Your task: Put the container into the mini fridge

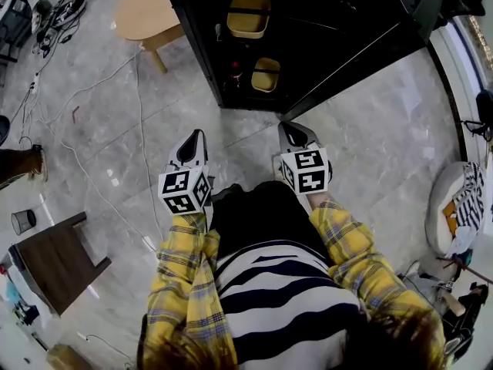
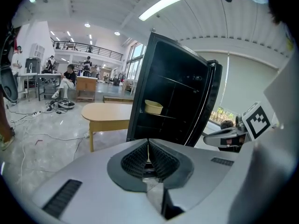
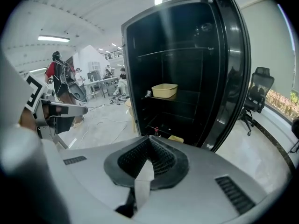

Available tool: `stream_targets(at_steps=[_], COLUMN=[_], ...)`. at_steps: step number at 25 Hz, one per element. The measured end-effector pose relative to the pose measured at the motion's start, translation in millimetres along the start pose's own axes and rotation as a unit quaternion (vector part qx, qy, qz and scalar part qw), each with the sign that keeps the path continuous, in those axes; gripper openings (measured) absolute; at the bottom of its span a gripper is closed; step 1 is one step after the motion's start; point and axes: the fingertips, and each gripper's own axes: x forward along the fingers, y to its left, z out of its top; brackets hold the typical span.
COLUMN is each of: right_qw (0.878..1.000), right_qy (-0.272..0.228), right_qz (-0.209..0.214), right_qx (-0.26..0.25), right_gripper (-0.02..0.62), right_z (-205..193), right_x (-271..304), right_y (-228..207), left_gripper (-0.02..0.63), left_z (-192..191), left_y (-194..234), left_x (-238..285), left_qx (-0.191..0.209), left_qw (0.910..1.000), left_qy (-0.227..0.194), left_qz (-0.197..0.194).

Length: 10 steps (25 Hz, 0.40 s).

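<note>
Yellow container (image 3: 164, 90) upright on shelf, mini fridge (image 3: 187, 31) (door open).

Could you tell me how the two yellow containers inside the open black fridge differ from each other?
The upper pale yellow rectangular tub sits on a middle shelf, while the lower pale yellow tub sits near the bottom. In the head view the upper tub looks larger than the lower one, though it is nearer that camera. Both are open-topped, upright and inside the open black mini fridge.

Head view looked steeply down on left tool (image 1: 196, 139) and right tool (image 1: 293, 132); both tool views faced forward at the nearby mini fridge (image 1: 339, 37), common to all.
</note>
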Motion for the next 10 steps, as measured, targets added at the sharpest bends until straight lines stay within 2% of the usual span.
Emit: stream_targets(at_steps=[5, 10], right_qw=[1.0, 1.0], right_qy=[0.0, -0.004], right_qz=[0.002, 0.0], right_qx=[0.001, 0.003], right_gripper=[0.028, 0.028], right_z=[-2, 3], right_x=[-2, 6], right_y=[1, 10], left_gripper=[0.02, 0.02], left_z=[-3, -2], left_y=[8, 17], left_x=[-8, -7], left_qx=[-0.013, 0.018], left_qw=[0.9999, 0.9998], left_qy=[-0.003, 0.008], left_qz=[-0.001, 0.0])
